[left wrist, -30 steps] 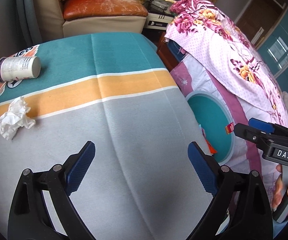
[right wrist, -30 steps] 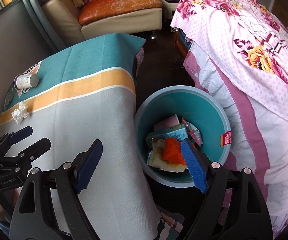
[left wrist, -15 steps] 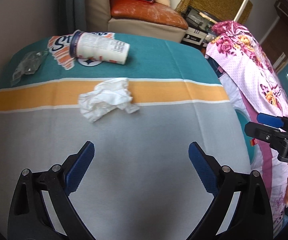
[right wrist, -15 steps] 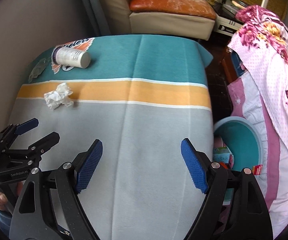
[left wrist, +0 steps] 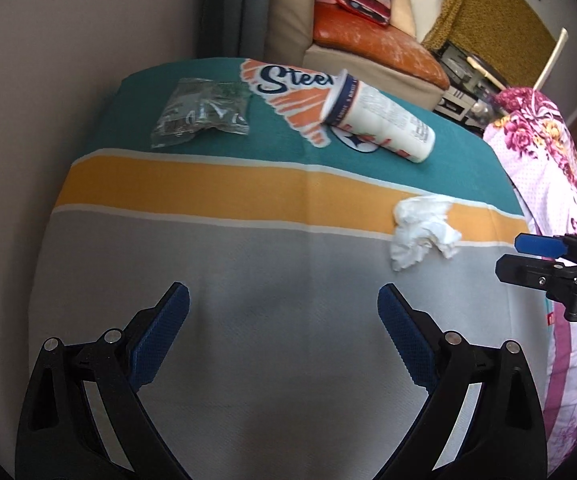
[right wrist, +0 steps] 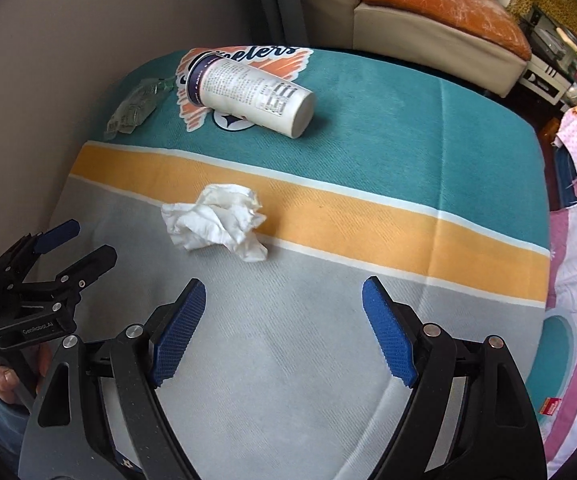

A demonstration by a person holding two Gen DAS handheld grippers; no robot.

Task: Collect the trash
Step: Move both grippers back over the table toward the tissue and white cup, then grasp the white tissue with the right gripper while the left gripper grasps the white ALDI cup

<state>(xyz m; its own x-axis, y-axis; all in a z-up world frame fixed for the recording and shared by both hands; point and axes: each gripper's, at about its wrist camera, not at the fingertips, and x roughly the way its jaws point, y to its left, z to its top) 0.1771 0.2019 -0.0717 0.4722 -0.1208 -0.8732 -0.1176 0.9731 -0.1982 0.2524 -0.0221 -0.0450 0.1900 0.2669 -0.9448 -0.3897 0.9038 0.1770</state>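
Left wrist view: the left gripper [left wrist: 283, 306] hangs wide and empty over the grey part of the cloth [left wrist: 288, 360], with the tissue [left wrist: 424, 232] ahead to its right, the cup [left wrist: 380, 120] on its side and a wrapper [left wrist: 200, 112] beyond. Right wrist view: the right gripper [right wrist: 284, 300], jaws wide and empty, faces the tissue [right wrist: 216, 220] just ahead-left. This looks like the reach for the next piece of trash; the next move calls for lowering one gripper around the tissue and closing.
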